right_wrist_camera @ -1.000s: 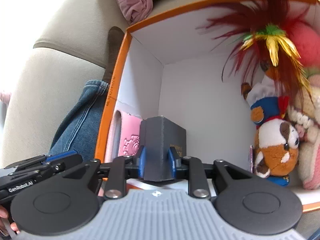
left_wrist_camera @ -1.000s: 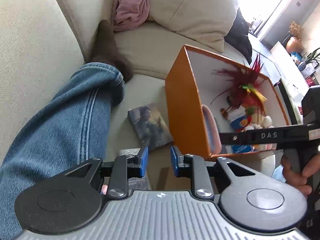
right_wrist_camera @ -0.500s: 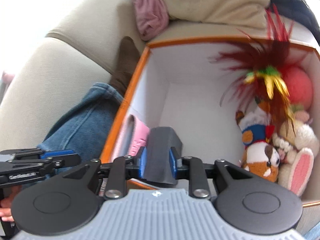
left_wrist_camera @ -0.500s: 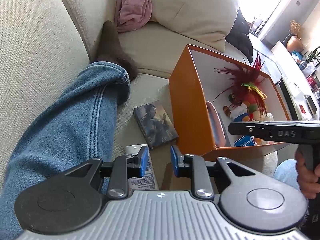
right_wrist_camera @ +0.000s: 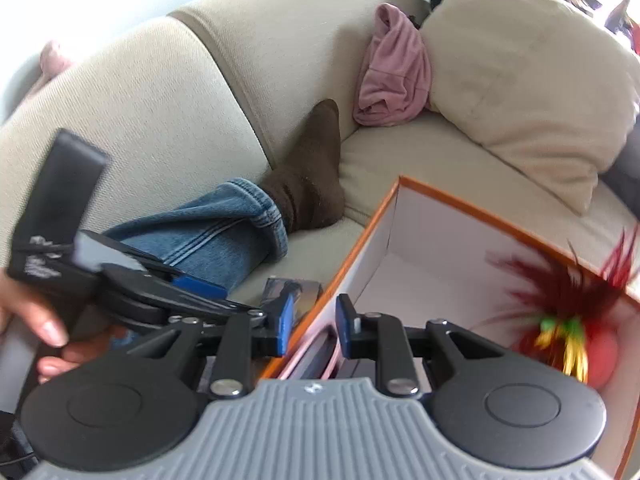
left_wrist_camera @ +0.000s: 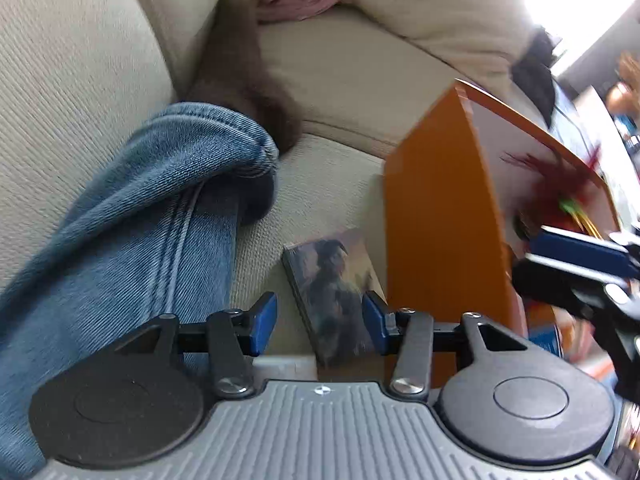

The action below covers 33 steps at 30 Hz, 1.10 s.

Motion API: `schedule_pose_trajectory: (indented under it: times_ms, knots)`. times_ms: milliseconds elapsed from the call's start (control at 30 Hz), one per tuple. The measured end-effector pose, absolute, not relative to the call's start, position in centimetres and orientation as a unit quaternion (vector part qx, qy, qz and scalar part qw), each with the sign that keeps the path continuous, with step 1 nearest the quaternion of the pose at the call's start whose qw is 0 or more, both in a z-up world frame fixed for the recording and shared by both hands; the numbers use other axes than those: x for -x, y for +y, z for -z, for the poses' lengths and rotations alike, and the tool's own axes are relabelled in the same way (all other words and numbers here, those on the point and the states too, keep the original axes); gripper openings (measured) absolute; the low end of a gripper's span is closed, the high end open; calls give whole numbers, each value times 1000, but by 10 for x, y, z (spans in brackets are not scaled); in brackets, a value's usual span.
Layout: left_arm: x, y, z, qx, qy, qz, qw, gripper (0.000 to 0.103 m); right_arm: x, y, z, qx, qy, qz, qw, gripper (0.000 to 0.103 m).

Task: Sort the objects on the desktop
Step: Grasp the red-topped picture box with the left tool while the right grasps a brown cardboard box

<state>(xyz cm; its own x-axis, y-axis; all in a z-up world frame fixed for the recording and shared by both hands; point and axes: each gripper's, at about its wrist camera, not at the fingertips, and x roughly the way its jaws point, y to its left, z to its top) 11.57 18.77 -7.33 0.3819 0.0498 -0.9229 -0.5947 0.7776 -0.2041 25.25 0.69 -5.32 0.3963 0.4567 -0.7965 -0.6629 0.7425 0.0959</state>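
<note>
An orange box [left_wrist_camera: 432, 216] with a white inside stands on the beige sofa; it also shows in the right wrist view [right_wrist_camera: 448, 240]. It holds a red feathered toy [right_wrist_camera: 568, 296]. A small picture card box [left_wrist_camera: 334, 292] lies on the seat beside the orange box. My left gripper [left_wrist_camera: 318, 322] is open, its blue pads either side of the near end of the card box. My right gripper [right_wrist_camera: 312, 322] is open and empty above the orange box's near left rim. A pink item [right_wrist_camera: 316, 354] and a dark box lie in the orange box just below it.
A leg in blue jeans [left_wrist_camera: 132, 232] with a brown sock [right_wrist_camera: 312, 176] lies on the seat left of the card box. A pink cloth [right_wrist_camera: 394, 76] and a beige cushion [right_wrist_camera: 524, 76] sit at the sofa back. A white tube edge [left_wrist_camera: 280, 364] shows under my left gripper.
My right gripper has let go of the dark box inside the orange box, opened and drawn back up. My left gripper has opened wider and moved down over the card box.
</note>
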Motion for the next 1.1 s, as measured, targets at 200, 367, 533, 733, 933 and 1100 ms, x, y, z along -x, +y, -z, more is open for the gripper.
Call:
schedule_pose_trajectory:
  times_ms: [200, 367, 533, 733, 933, 1100]
  knots:
    - [-134, 196, 99, 273, 523, -202, 781, 55, -256, 5, 51, 146, 436, -336, 822, 25]
    - [-133, 202, 105, 286, 517, -198, 782, 59, -264, 0, 52, 148, 441, -332, 821, 26]
    - [-133, 196, 110, 272, 514, -194, 790, 74, -267, -2, 53, 133, 444, -336, 820, 26]
    - [-137, 194, 109, 264, 516, -190, 792, 75, -264, -5, 53, 119, 444, -339, 821, 26]
    - [-136, 182, 110, 227, 517, -199, 801, 74, -260, -9, 52, 109, 444, -332, 825, 26]
    - [-125, 174, 97, 210, 514, -202, 807, 73, -251, -21, 51, 105, 442, -318, 832, 26]
